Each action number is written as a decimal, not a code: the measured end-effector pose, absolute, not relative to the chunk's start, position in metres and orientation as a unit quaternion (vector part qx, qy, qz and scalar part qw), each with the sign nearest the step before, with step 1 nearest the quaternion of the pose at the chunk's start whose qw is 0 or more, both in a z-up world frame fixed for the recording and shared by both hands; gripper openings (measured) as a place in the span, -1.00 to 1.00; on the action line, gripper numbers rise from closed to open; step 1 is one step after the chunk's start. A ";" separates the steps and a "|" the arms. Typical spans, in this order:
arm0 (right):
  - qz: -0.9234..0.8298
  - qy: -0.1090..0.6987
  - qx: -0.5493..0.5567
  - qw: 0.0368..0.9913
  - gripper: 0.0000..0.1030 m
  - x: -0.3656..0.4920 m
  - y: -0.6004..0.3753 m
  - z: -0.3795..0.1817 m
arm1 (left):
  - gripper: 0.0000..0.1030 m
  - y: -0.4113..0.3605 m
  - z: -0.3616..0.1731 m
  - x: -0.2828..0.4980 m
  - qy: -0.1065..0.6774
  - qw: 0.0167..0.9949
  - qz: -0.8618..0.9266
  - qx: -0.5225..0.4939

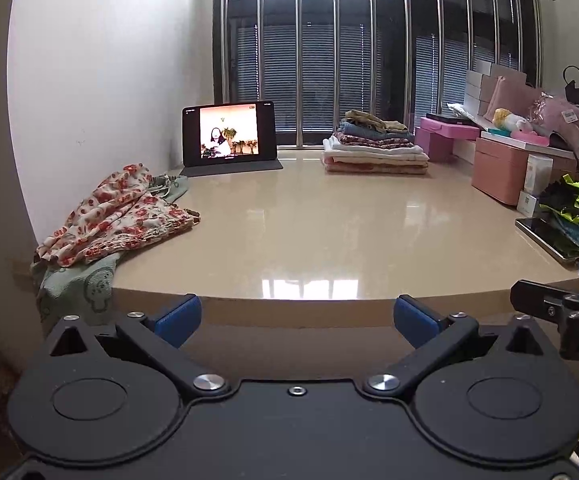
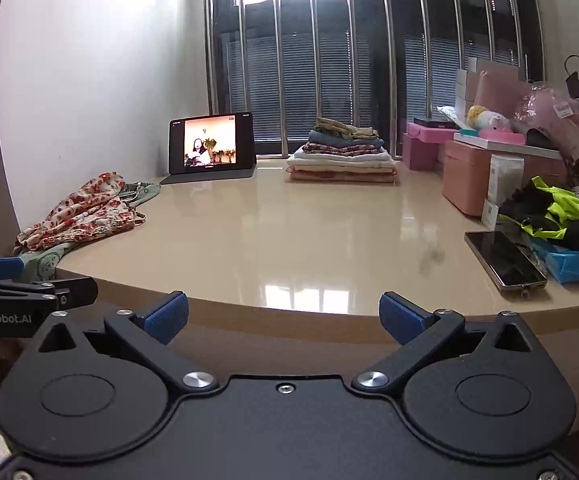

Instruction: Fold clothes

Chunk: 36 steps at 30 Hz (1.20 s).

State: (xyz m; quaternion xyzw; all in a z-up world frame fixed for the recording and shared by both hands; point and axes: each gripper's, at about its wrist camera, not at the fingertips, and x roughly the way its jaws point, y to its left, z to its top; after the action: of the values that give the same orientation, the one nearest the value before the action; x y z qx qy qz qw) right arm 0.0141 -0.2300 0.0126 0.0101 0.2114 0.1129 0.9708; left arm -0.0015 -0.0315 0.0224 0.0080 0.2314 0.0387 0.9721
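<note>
My left tool (image 1: 297,318) and my right tool (image 2: 283,316) both hang just off the near edge of the glossy beige desk (image 1: 309,232), blue pads spread wide with nothing between them. From the left wrist view, a rumpled floral garment (image 1: 119,216) lies at ten o'clock on the desk's left edge, draped over a pale green cloth (image 1: 85,280) that spills past the rim. A stack of folded clothes (image 1: 375,146) sits far back at one o'clock by the window bars. A lit tablet (image 1: 229,132) stands at eleven o'clock, and a phone (image 2: 503,258) lies at three o'clock.
</note>
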 end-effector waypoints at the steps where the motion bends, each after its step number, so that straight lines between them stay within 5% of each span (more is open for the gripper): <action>1: 0.113 0.212 0.010 0.971 0.99 0.014 -0.230 0.012 | 1.00 -0.031 0.023 -0.001 0.232 0.972 0.038 0.008; 36: 0.114 0.216 0.006 0.970 0.99 0.016 -0.231 0.012 | 1.00 -0.034 0.019 -0.001 0.242 0.969 0.043 0.004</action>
State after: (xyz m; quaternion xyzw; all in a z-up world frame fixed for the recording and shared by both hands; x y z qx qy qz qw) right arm 0.0165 -0.2308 0.0116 0.0063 0.2163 0.1140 0.9696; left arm -0.0013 -0.0343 0.0193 0.0041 0.2424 0.0432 0.9692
